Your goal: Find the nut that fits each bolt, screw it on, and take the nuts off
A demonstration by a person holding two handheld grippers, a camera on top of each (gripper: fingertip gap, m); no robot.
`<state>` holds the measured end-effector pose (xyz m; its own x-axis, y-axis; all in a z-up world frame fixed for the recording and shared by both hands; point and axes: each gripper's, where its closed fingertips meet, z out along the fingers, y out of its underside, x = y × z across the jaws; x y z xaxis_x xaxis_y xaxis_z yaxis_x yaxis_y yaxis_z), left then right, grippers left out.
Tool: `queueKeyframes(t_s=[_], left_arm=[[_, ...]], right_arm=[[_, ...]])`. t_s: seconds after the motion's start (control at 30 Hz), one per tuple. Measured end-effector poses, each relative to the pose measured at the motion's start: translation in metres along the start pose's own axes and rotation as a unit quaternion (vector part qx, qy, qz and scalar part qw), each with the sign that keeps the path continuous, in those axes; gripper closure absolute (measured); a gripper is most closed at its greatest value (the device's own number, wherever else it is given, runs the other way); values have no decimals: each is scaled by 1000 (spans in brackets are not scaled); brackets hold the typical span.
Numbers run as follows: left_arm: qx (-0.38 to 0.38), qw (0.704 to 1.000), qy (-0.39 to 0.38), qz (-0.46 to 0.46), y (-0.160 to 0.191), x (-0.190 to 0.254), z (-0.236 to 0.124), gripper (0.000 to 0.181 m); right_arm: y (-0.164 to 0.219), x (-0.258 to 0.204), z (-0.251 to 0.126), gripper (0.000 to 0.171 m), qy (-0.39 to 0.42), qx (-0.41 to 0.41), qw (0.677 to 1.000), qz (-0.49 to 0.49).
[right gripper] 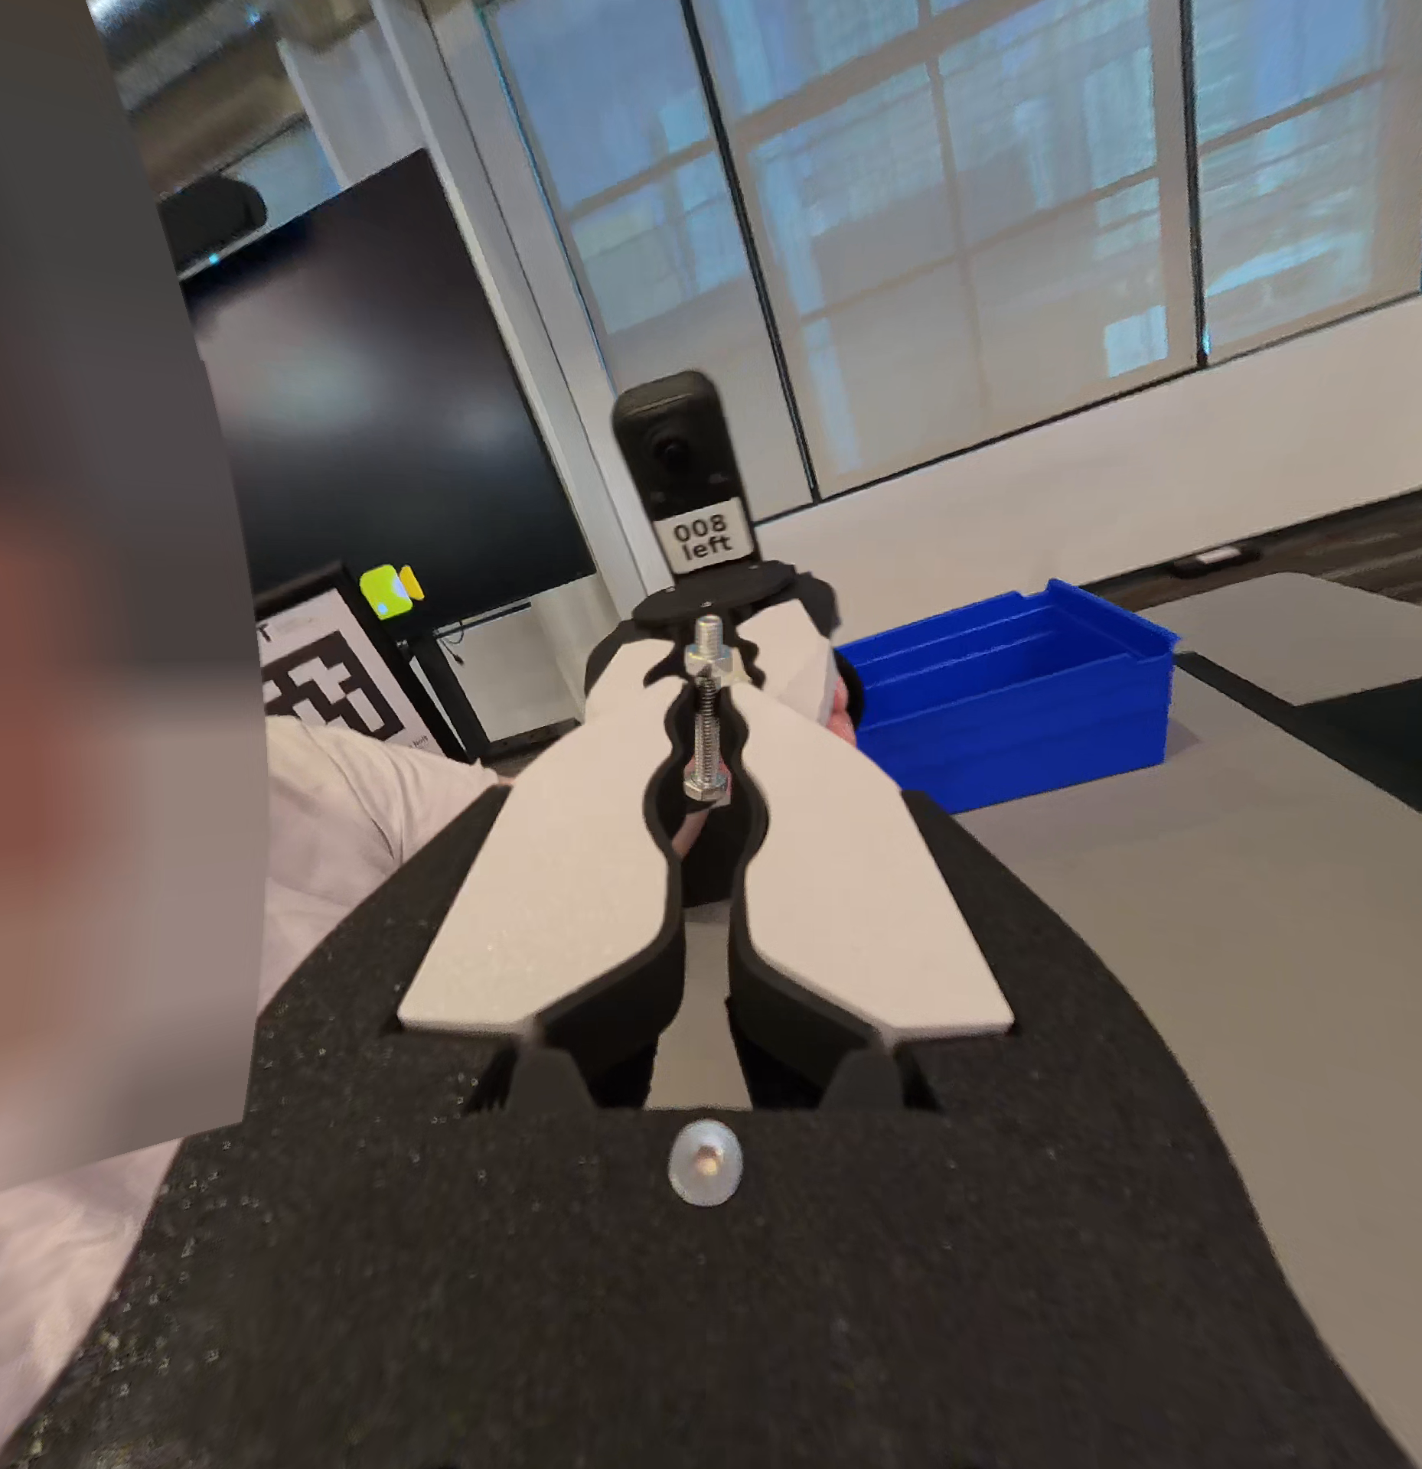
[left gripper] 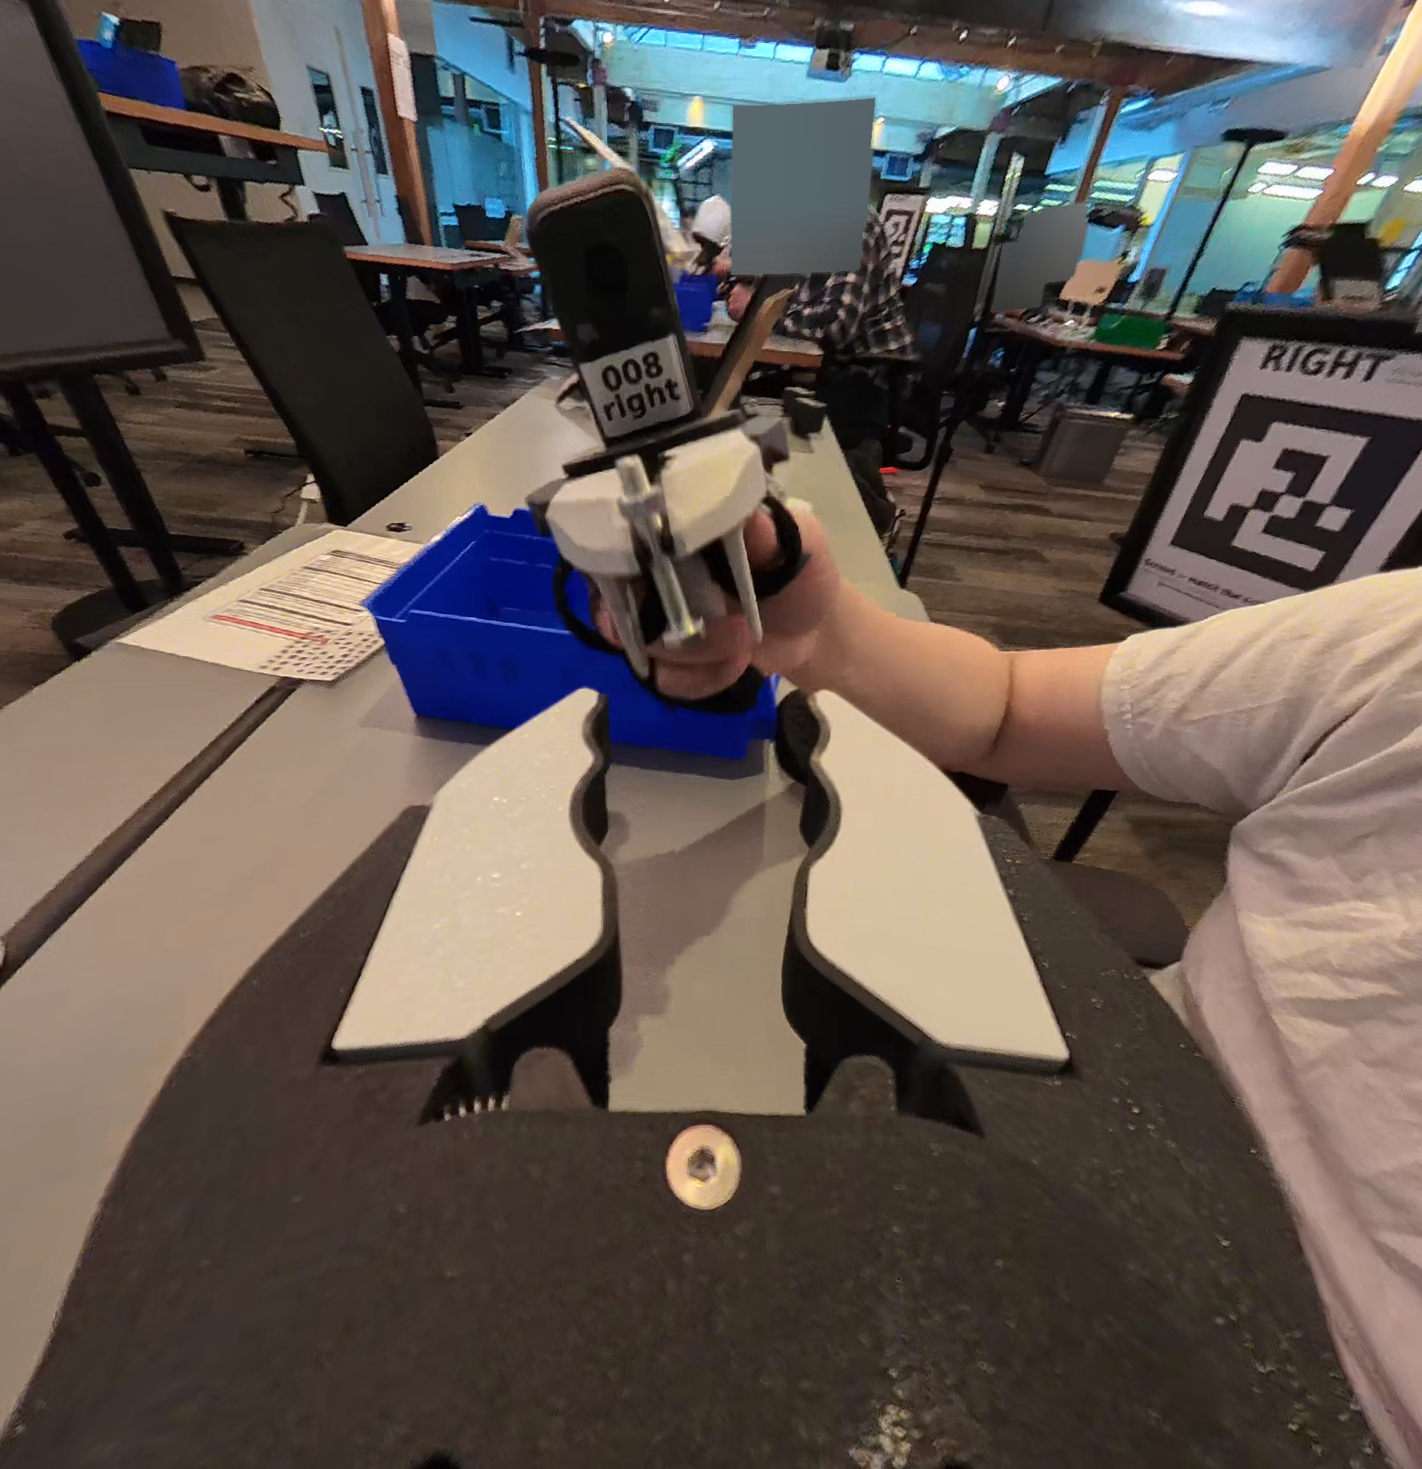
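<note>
Right claw [right gripper: 704, 715] pinches bolt [right gripper: 706, 743] lengthwise.

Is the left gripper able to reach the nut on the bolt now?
Probably yes. The left gripper is open and empty, and faces the bolt held by the right gripper. The nut sits exposed beyond the fingertips.

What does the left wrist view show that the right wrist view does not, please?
Only the left wrist view shows the open, empty left gripper, a printed sheet on the table and desks with chairs behind. Only the right wrist view shows the right gripper closed on a bolt carrying a nut, plus large windows. Both show the blue bin on the grey table.
</note>
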<state>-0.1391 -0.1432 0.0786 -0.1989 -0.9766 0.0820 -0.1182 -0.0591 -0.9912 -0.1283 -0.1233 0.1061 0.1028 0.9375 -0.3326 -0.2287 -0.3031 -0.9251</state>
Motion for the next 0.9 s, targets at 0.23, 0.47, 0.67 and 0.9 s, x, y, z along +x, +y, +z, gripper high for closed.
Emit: queueKeyframes(t_s=[0.23, 0.47, 0.67, 0.9], left_arm=[[8, 1000, -19, 3, -9, -3, -11, 146], [-31, 999, -19, 15, 1, 0, -5, 146], [-37, 999, -21, 17, 4, 0, -4, 147], [-41, 999, -19, 14, 7, -2, -3, 149]], right_arm=[[3, 38, -157, 166, 345, -268, 897, -67], [103, 65, -365, 166, 577, -396, 661, 271], [160, 59, -394, 166, 518, -511, 598, 335], [174, 69, -409, 165, 515, -537, 586, 321]])
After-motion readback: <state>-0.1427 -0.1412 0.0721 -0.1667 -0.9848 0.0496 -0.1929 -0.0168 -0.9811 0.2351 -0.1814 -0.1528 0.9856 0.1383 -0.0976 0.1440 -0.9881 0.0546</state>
